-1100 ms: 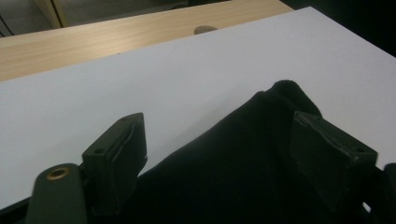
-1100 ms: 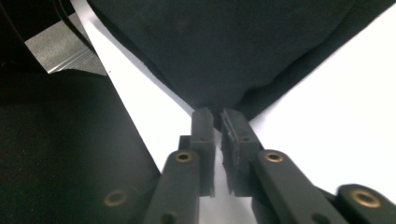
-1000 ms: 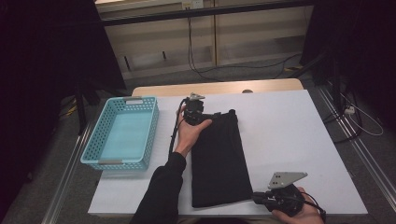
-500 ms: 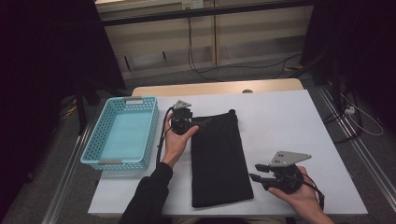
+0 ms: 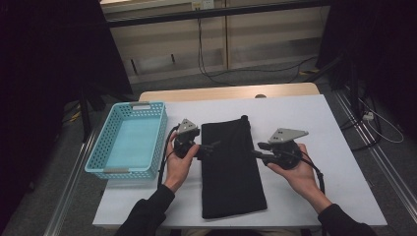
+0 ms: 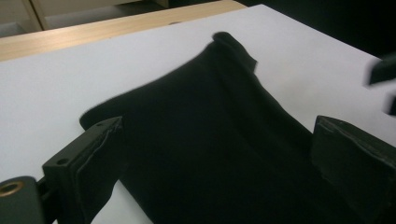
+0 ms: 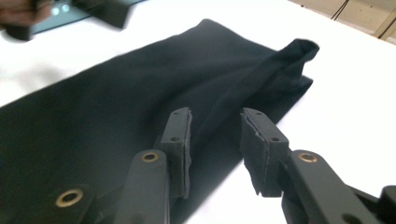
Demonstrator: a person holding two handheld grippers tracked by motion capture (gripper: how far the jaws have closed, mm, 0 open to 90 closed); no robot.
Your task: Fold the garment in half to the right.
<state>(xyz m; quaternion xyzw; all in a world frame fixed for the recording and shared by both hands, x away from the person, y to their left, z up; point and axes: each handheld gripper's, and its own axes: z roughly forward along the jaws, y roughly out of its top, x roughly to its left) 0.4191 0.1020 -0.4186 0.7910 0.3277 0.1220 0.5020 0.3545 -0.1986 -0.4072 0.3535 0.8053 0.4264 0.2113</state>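
nearest the camera in the high view, two dark sleeves come up from the bottom edge, each hand holding a tool. the left tool [image 5: 209,147] sits in an upturned palm at the left long edge of the black cloth [image 5: 231,167], its tips reaching just over that edge. in the left gripper view its jaws stand wide apart, one at either side of the picture, with the dark fabric spread between and beyond them; they are clamped on nothing. the right tool [image 5: 259,155] is held at the opposite long edge, pointing inward toward the fabric, its grey three-cornered plate on top. in the right gripper view its jaws are parted by a modest gap and hover just above the cloth's border, with nothing pinched between them, though whether a pad brushes the fabric i cannot tell.

the black cloth lies flat in the middle of the white tabletop [image 5: 339,142], a long folded rectangle running away from the person, its near end close to the front edge. its far end shows a small raised, bunched corner [image 7: 299,49].

farther left, well apart from the fabric, a light blue basket [image 5: 103,147] stands on the tabletop beside the left hand. beyond the tabletop's wooden far strip, cables trail over the floor.
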